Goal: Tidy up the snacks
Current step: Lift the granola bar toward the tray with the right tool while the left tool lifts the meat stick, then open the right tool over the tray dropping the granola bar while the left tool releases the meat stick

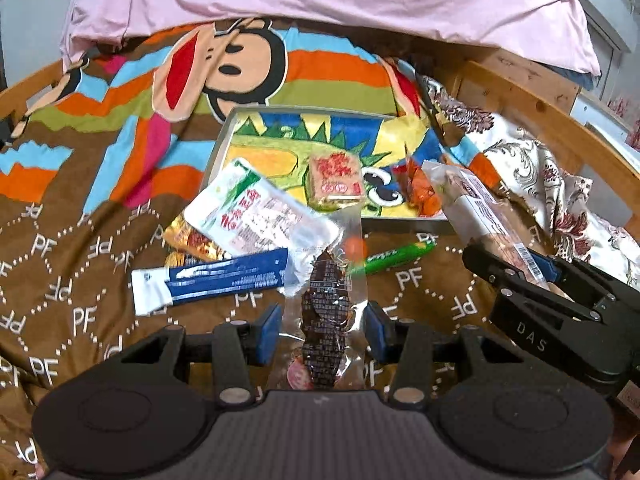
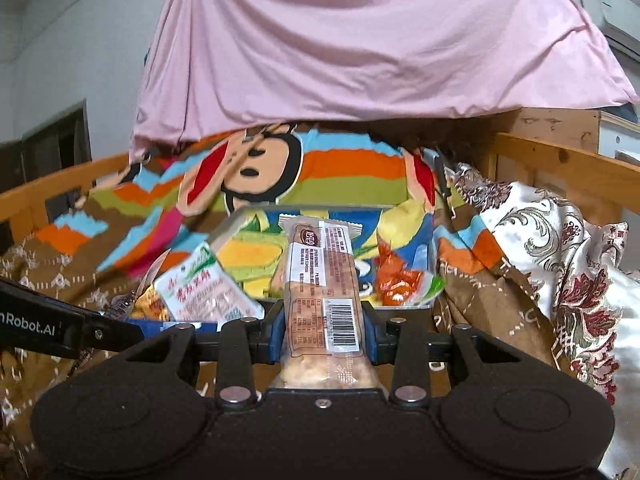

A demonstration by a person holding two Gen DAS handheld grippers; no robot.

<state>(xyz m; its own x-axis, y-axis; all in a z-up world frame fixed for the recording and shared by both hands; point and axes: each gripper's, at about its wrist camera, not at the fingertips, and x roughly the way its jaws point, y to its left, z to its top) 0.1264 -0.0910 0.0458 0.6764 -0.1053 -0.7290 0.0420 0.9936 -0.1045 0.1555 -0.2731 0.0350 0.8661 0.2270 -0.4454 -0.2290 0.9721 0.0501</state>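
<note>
At nine o'clock on the bedspread [image 1: 60,280] lies a blue and white sachet [image 1: 208,280], with a white packet [image 1: 260,216] just above it. My left gripper [image 1: 322,330] pinches a clear packet of dark snack [image 1: 326,320], lifted over the cloth. At twelve o'clock sits the tray [image 1: 224,148] with a square biscuit pack [image 1: 336,182] inside. At three o'clock my right gripper [image 2: 322,332] clamps a long cake bar [image 2: 320,280], its far end over the tray.

Glossy clear plastic wrapper [image 1: 326,312]; matt cloth blanket [image 1: 80,280]; wooden rail [image 2: 560,164].
</note>
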